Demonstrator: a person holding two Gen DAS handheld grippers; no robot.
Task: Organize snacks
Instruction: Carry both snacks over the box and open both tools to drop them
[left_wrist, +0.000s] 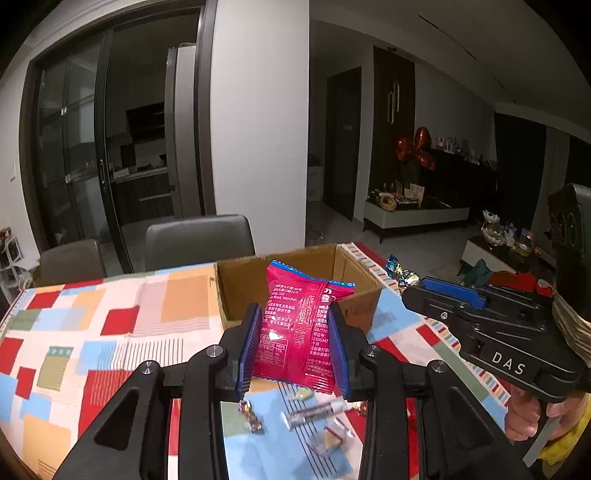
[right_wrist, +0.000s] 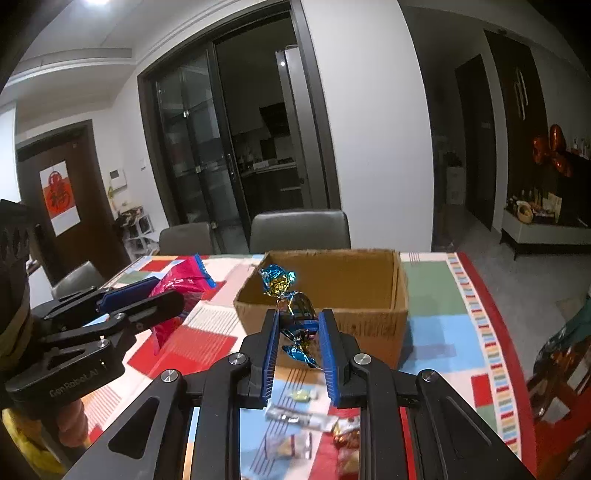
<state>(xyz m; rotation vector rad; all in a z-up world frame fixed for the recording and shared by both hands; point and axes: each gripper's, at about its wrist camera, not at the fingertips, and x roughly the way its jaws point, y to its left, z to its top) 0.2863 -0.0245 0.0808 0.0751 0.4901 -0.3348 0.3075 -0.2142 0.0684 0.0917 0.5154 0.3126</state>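
Snacks in both grippers, both loads raised off the patchwork tablecloth (left_wrist: 122, 280). Left gripper (left_wrist: 293, 347) clamps a red snack packet (left_wrist: 299, 325), long axis upright, top toward the cardboard box (left_wrist: 354, 269). Right gripper (right_wrist: 297, 343) pinches blue-gold foil candies (right_wrist: 288, 295), also upright. Box sits open at the far edge, straight ahead of both; its near wall is just beyond the right load, so right looks nearer. Loose small sweets (right_wrist: 306, 395) lie below the grippers at the near edge, not yet boxed.
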